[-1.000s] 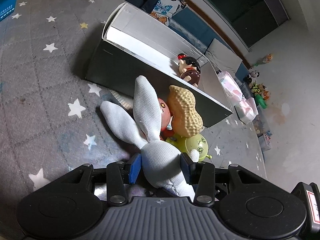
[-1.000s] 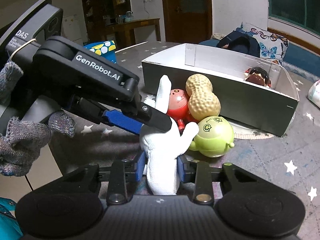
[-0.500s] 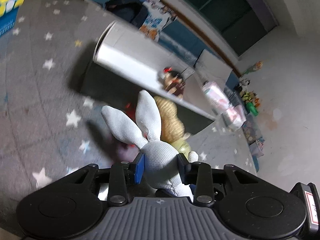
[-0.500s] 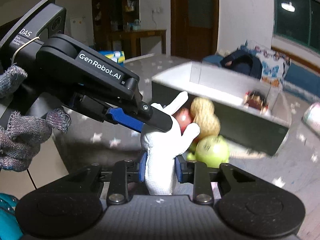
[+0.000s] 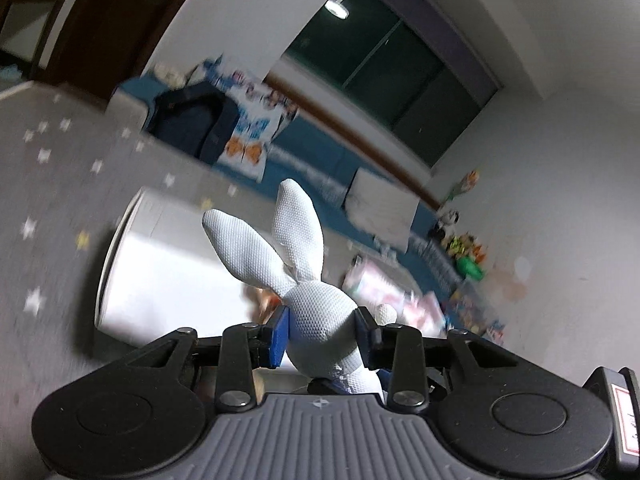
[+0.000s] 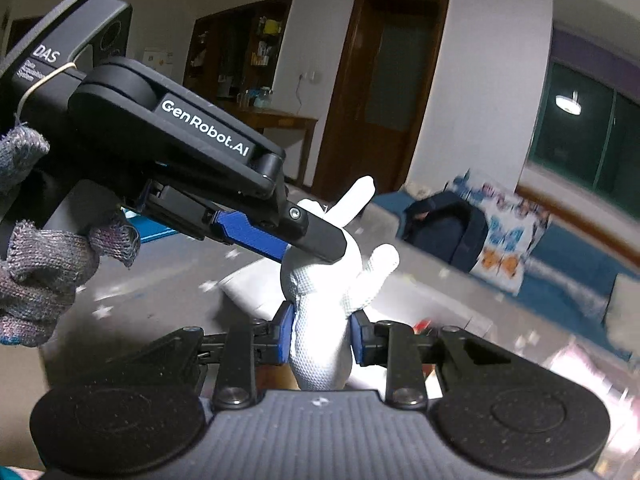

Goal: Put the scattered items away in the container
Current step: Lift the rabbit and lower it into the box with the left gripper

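Dim indoor light from a ceiling lamp (reflected in dark glass), backgrounds motion-blurred, fisheye edges bent and vignetted.

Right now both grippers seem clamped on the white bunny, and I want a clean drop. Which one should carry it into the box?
Left. The left gripper clamps the white bunny by its head, with the white box open right ahead. The right gripper only pinches the lower body, so it could let go first.

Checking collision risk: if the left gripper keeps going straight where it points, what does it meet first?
Likely nothing near: the left gripper, shut on the white knit rabbit toy, aims over the white rectangular box toward the far wall; blur leaves depth unclear.
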A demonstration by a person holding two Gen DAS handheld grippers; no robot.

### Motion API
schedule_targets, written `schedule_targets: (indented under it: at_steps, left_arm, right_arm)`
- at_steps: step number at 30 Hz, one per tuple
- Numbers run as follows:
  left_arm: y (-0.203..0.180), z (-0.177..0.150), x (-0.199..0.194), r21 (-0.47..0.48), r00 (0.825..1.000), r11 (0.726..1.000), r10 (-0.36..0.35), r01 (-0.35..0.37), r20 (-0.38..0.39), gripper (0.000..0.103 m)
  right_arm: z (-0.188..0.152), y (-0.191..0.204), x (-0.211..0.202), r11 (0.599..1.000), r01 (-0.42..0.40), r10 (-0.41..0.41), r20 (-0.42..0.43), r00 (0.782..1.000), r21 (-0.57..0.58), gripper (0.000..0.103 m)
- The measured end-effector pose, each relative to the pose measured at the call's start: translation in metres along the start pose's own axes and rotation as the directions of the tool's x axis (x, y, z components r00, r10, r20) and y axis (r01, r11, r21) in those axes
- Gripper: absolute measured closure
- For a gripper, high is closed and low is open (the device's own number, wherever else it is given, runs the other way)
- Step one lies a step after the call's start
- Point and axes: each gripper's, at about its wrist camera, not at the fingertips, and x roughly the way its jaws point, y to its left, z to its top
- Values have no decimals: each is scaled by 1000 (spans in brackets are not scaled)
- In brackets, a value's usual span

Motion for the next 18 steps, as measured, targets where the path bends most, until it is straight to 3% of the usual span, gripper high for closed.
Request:
schedule_targets:
  at_steps: [8,18]
  left_arm:
    - [11,44,45,-5,997,1000,12,-11,75,65]
    - [73,41,117,-113,994,989,95,-100,-45,65]
  right_arm:
    - [35,-31,52,995,35,-35,-5,999,-98,75]
    - [9,-45,145,994,-55,37,-181,983,-98,75]
